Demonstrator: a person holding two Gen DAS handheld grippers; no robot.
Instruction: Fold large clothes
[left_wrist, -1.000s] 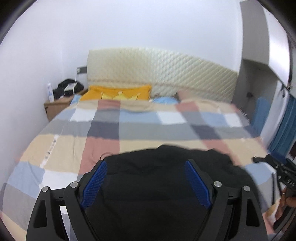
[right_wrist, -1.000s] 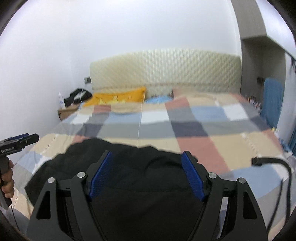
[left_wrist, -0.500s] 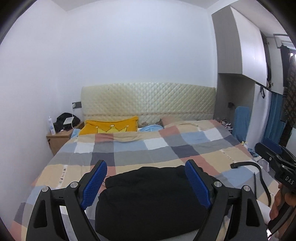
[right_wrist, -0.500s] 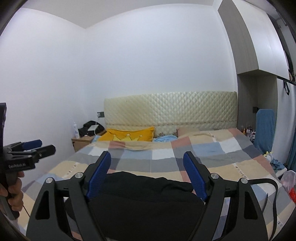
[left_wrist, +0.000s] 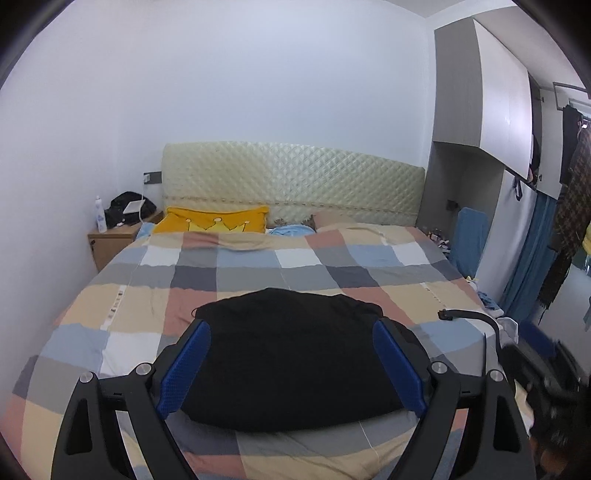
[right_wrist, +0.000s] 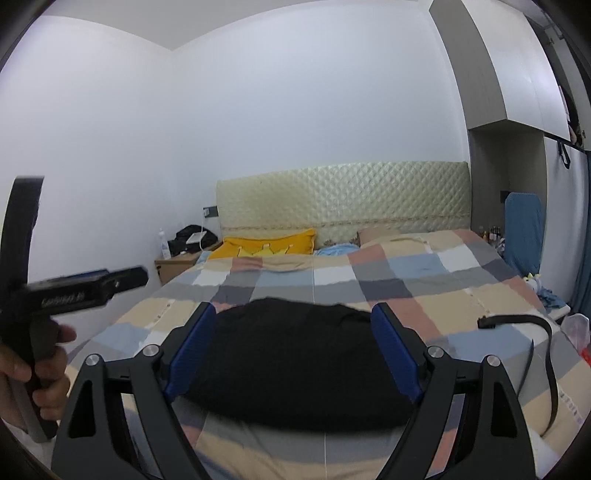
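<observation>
Bed (left_wrist: 140, 325) fills the room, checked quilt in beige, grey, blue, pink; quilted headboard (left_wrist: 291, 181) at the far end. Black garment (left_wrist: 291, 362) lies folded into a compact block on the quilt at the near end of the bed, nothing gripping it. Yellow pillow (left_wrist: 216, 220) under the headboard. Nightstand (left_wrist: 110, 245) at the far left corner, dark bag and white bottle on top. Black strap (right_wrist: 532, 332) lies on the quilt to the right of the garment. Left gripper (left_wrist: 291, 363) above the garment, jaws opening, blue pads wide apart, clear of the cloth. Right gripper (right_wrist: 293, 356) likewise: jaws opening, wide, no cloth between. Person's hand (right_wrist: 33, 373) holds the left gripper's handle, seen from the right wrist.
</observation>
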